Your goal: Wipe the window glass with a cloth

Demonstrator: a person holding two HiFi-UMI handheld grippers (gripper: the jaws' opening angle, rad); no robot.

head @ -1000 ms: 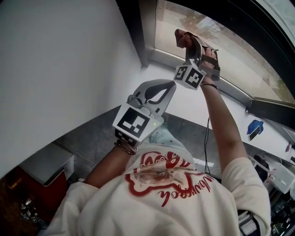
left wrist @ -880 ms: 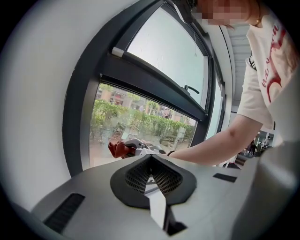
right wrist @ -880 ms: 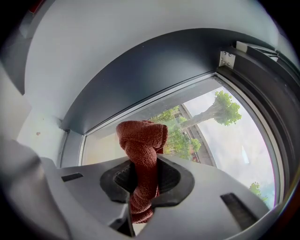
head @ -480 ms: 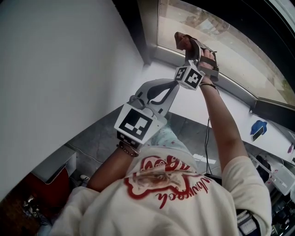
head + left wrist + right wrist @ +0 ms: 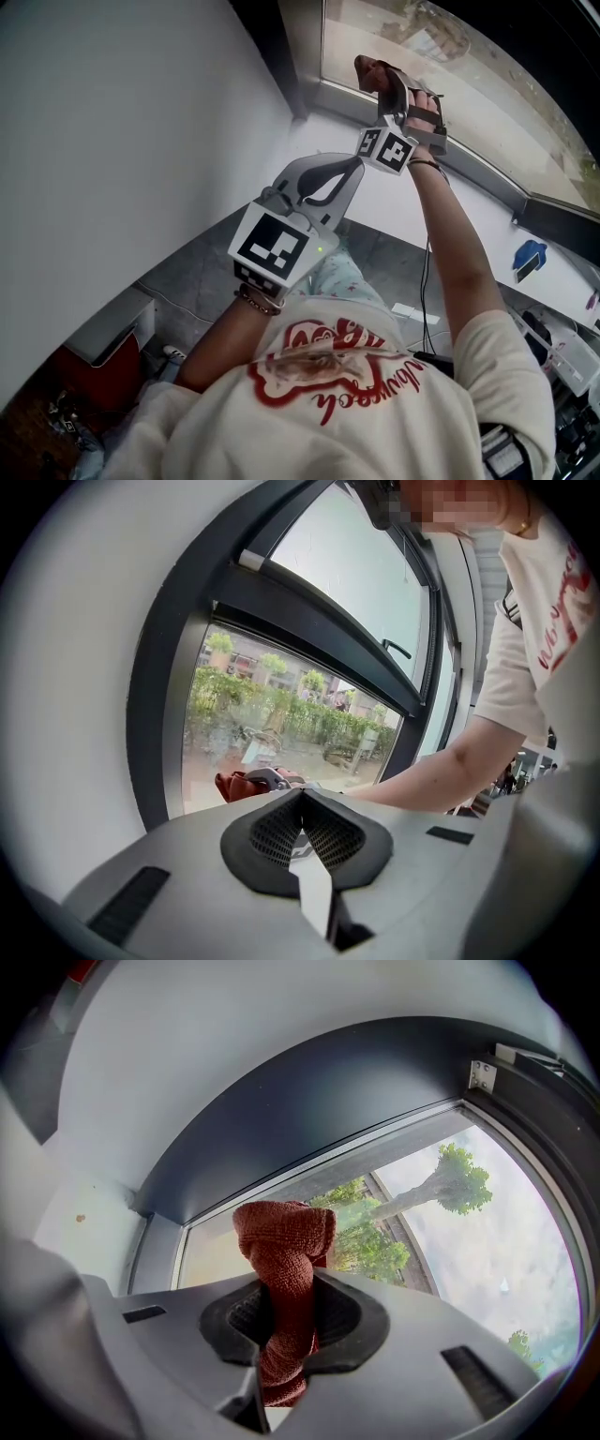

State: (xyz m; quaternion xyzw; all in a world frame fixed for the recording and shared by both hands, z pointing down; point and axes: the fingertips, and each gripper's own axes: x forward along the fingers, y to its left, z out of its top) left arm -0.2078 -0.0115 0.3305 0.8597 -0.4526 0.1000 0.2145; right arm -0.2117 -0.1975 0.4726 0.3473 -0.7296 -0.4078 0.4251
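Right gripper (image 5: 286,1312): jaws clamped tight on the red cloth (image 5: 281,1241). The cloth runs up between the pads and bunches into a wad past the tips. The wad is at the window glass (image 5: 469,94), near its lower left corner and just above the bottom frame (image 5: 337,94); can't confirm actual contact. Left gripper (image 5: 302,803): jaws closed tip to tip with nothing between them, held lower and clear of the glass, pointing toward the right gripper and cloth.
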